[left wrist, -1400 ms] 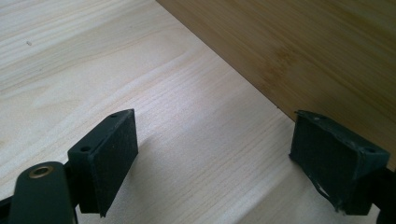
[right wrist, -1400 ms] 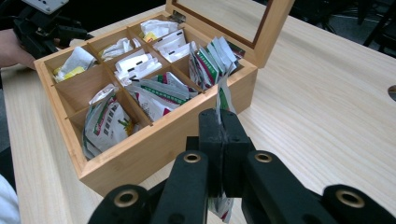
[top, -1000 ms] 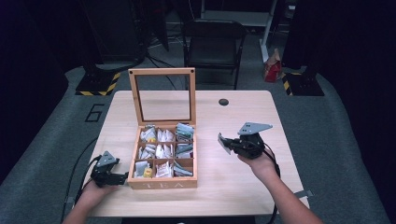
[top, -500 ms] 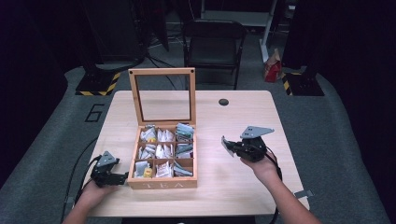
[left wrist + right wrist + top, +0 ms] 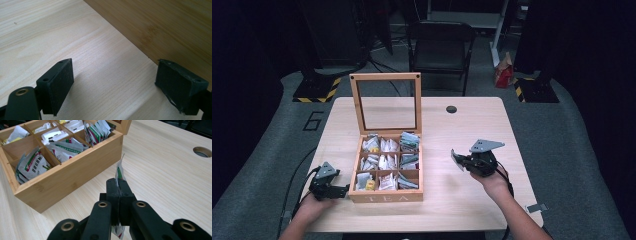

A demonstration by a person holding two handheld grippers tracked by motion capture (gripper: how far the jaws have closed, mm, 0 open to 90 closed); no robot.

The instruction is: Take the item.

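A: Where do things stand?
B: The tea box [image 5: 386,167], frame centre, sits open, mostly full. Right gripper [image 5: 120,185] pinches one tea packet [image 5: 120,171] right of it; left gripper [image 5: 113,82], jaws apart, idles bottom left.
A: Remaining?
B: Probably setting it down.

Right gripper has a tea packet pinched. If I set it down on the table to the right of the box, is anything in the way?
Nothing visible. The right gripper holds the tea packet above bare table, clear of the tea box. The nearest feature is the round table hole, far back.
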